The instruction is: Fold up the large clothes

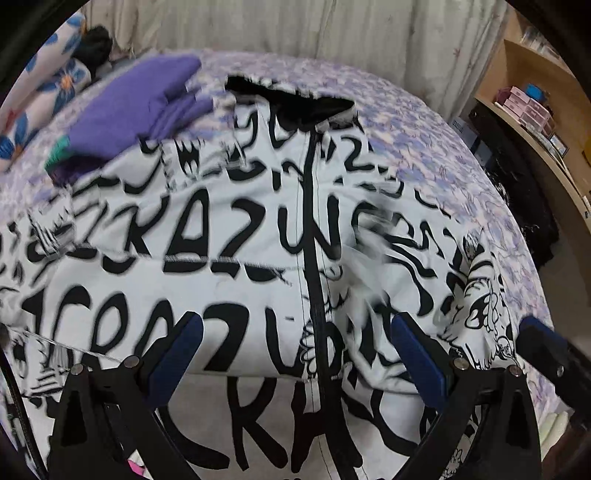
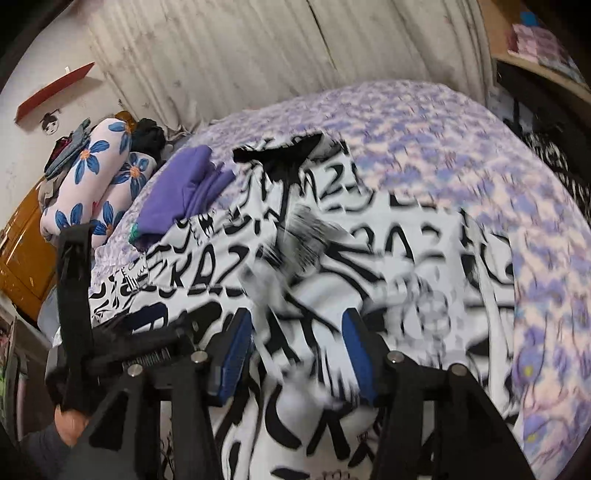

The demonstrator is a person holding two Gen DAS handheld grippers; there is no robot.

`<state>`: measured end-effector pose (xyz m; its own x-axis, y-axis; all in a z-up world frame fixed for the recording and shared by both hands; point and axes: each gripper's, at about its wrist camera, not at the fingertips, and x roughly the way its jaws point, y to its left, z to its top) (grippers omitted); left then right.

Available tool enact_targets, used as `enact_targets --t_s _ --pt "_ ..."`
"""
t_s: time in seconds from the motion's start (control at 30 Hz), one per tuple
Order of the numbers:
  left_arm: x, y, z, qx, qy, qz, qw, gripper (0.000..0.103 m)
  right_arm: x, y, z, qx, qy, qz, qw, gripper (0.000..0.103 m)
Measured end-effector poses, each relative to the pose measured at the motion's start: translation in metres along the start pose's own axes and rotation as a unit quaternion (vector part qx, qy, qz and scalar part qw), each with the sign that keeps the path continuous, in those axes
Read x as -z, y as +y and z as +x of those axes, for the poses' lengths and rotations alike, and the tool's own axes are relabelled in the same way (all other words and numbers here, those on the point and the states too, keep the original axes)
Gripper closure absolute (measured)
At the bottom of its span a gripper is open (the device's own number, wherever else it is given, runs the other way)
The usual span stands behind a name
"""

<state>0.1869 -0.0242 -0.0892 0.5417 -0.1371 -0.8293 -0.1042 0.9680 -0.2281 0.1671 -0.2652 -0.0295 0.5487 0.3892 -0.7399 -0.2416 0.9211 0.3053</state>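
Nearest the cameras, above the bed's near edge, both grippers hang over a white jacket (image 1: 229,236) printed with black lettering. The left gripper (image 1: 295,354) has its blue pads spread wide, with nothing between them; the jacket's hem lies below. The right gripper (image 2: 295,350) stands partly open just above blurred folds of the same fabric, and whether cloth touches its pads I cannot tell. Spread flat on the lilac floral bedspread (image 1: 424,125), the jacket has its long axis running from near edge to far edge: the black zipper (image 1: 314,229) leads straight up to the dark-lined collar (image 1: 291,99), which points toward the far curtain (image 1: 295,26). Just beside the jacket's far left shoulder sits a folded purple garment (image 1: 136,110), touching it. Beyond, at the bed's far left corner, lie blue-flowered pillows (image 2: 99,177).
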Motion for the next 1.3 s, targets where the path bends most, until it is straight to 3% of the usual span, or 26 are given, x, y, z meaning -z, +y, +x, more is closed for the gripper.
enact_targets --t_s 0.2,0.47,0.53,0.6,0.67,0.7,0.77,0.87,0.97,1.03,1.13,1.2,1.3 --pt "0.004 -0.001 0.029 0.054 0.032 0.001 0.9980 0.002 0.019 -0.027 -0.007 0.003 -0.009 0.064 0.998 0.052" --pt "-0.029 0.006 0.094 0.031 0.086 -0.009 0.9958 0.002 0.051 -0.053 -0.026 0.020 -0.018 0.101 0.995 0.052" --pt "-0.040 0.002 0.105 0.044 0.086 -0.004 0.9953 0.015 0.057 -0.059 -0.024 0.030 -0.011 0.103 0.994 0.052" --pt "-0.051 -0.007 0.112 0.069 0.101 0.009 0.9924 0.074 0.057 -0.064 -0.022 0.046 -0.007 0.104 0.993 0.052" --pt "-0.061 -0.016 0.108 0.062 0.101 0.018 0.9928 0.083 0.057 -0.069 -0.025 0.049 -0.012 0.108 0.993 0.052" --pt "-0.066 -0.024 0.096 0.053 0.076 0.032 0.9952 0.089 0.055 -0.071 -0.027 0.052 -0.018 0.110 0.992 0.052" --pt "-0.073 -0.030 0.062 0.055 0.007 0.031 0.9980 0.091 0.052 -0.073 -0.034 0.061 -0.032 0.112 0.991 0.052" --pt "-0.071 -0.015 0.013 0.067 -0.079 -0.009 0.9946 0.091 0.048 -0.078 -0.042 0.074 -0.050 0.114 0.989 0.052" --pt "-0.048 0.002 -0.008 0.021 -0.115 -0.013 0.9930 0.090 0.047 -0.086 -0.040 0.094 -0.040 0.117 0.988 0.052" --pt "-0.023 0.019 -0.002 -0.007 -0.094 -0.007 0.9955 0.088 0.047 -0.096 -0.032 0.104 -0.018 0.127 0.986 0.051" --pt "0.007 0.046 0.024 -0.026 -0.019 -0.011 0.9994 0.076 0.044 -0.115 -0.022 0.107 0.009 0.147 0.983 0.042" --pt "0.018 0.060 0.035 -0.015 0.011 -0.032 0.9993 0.058 0.037 -0.125 -0.015 0.106 0.022 0.155 0.982 0.042" --pt "0.004 0.071 0.039 0.008 0.012 -0.065 0.9978 0.029 0.020 -0.141 0.000 0.100 0.034 0.160 0.981 0.042"
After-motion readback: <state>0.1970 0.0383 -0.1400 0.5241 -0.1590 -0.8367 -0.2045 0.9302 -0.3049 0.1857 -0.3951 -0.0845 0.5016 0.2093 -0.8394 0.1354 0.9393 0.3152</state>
